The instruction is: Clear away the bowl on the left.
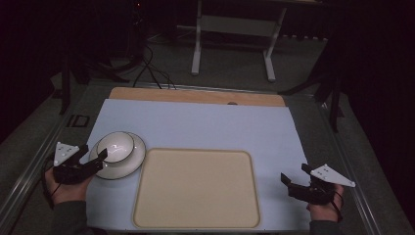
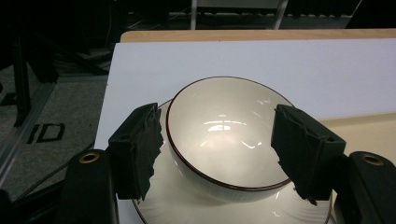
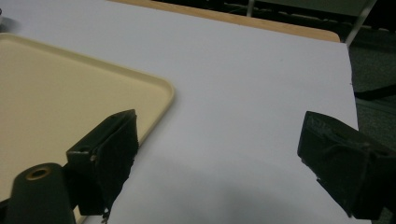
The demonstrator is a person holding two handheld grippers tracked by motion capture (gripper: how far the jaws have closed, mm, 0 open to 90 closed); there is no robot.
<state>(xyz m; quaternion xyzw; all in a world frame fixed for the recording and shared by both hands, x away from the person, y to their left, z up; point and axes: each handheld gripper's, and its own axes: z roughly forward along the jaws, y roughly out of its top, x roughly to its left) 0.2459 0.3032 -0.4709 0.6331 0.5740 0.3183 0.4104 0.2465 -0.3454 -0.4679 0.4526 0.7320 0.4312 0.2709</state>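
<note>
left gripper (image 2: 217,151) jaws spread around a bowl (image 2: 224,135); right gripper (image 3: 219,163) jaws spread; floor marking (image 2: 44,133) reads "id".

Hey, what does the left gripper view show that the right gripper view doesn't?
Left gripper view alone: a white bowl with a dark rim, sitting on a white plate, with the left tongs open on either side of the bowl.

Right gripper view alone: the right tongs open above bare white mat, away from the dishes.

Both: the beige tray, the white mat and the wooden table edge.
</note>
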